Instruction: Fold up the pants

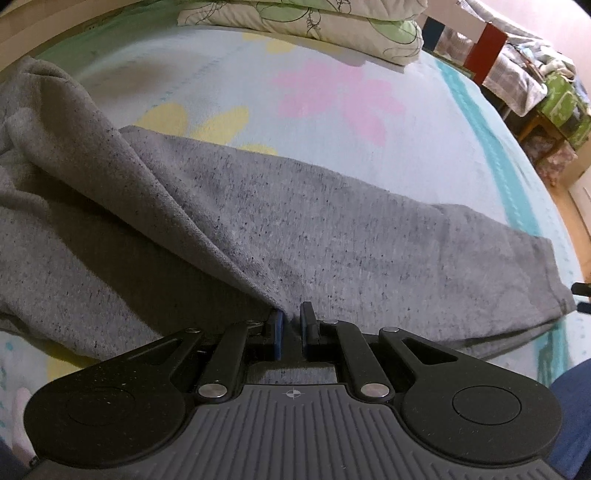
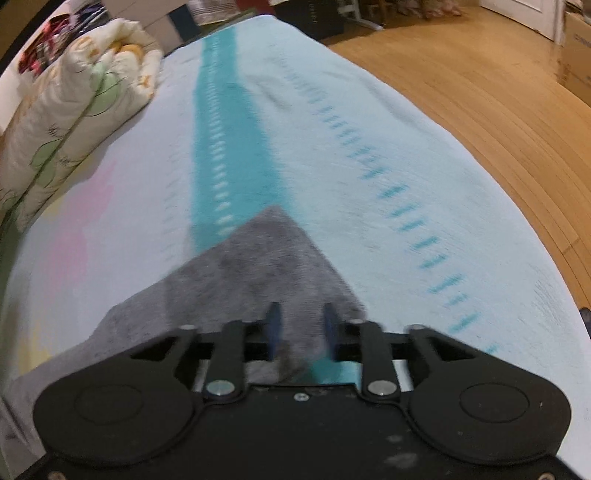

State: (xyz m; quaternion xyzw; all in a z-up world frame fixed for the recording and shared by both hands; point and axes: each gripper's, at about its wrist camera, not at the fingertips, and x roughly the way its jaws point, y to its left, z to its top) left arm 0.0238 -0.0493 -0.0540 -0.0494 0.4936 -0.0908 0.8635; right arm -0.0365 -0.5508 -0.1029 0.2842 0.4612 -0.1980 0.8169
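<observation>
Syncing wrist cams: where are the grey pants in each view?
Left wrist: pants span the middle, left edge to right, a fold pinched in the left gripper.
Right wrist: cuff corner at lower centre, between the right gripper's open jaws.
Shared landmark: teal stripe.

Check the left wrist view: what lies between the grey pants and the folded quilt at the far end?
Only bare bedsheet with flower prints separates the pants from the quilt.

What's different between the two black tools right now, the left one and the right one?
The left tool is shut on a raised fold of the grey pants, pulling the cloth up into a ridge; the right tool stands open, its blue pads apart, with the pants' corner lying flat between them. The left view is sharp, the right blurred. Both point down at the flowered bedspread.
</observation>
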